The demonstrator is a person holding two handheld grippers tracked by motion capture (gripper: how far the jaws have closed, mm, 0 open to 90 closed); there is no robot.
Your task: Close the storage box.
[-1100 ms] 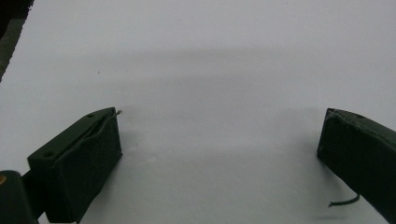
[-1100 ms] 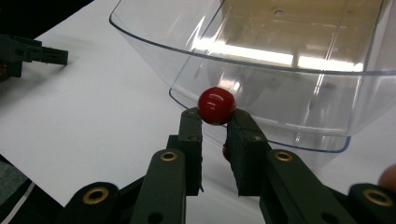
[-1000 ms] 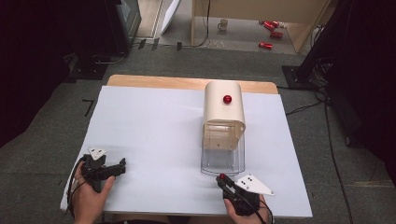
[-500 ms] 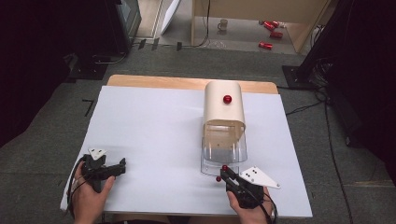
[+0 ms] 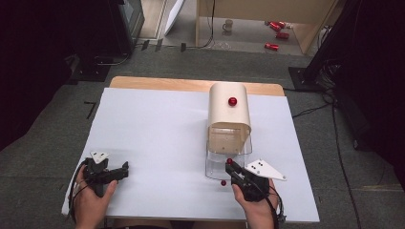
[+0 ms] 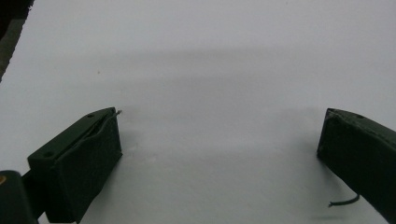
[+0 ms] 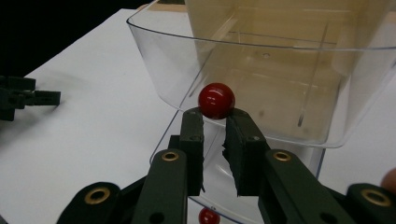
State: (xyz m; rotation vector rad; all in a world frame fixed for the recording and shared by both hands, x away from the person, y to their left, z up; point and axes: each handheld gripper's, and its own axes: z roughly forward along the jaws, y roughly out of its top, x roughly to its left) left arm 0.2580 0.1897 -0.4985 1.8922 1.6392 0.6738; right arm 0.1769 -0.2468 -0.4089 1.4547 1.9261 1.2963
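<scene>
My right gripper [image 5: 229, 163] [image 7: 215, 114] is shut on a small red ball [image 5: 229, 161] [image 7: 216, 100], pinched at the very tips of its jaws. It holds the ball just in front of the near rim of a clear plastic bin [image 5: 212, 164] [image 7: 261, 56]. A cream rounded cover [image 5: 228, 112] stands over the back of that bin, with a red ball [image 5: 232, 101] on its top. A second loose red ball [image 5: 223, 182] [image 7: 208, 217] lies on the white table below the gripper. My left gripper [image 5: 125, 168] [image 6: 219, 135] rests open on the table at the near left, holding nothing.
The white table top [image 5: 157, 129] has a wooden strip [image 5: 191, 85] along its far edge. Dark floor surrounds it, with cables and black stands at the right. The left gripper [image 7: 28, 98] appears far off in the right gripper view.
My right gripper has risen off the table and moved forward to the clear bin's rim with a red ball in its tips. The left gripper has stayed put.
</scene>
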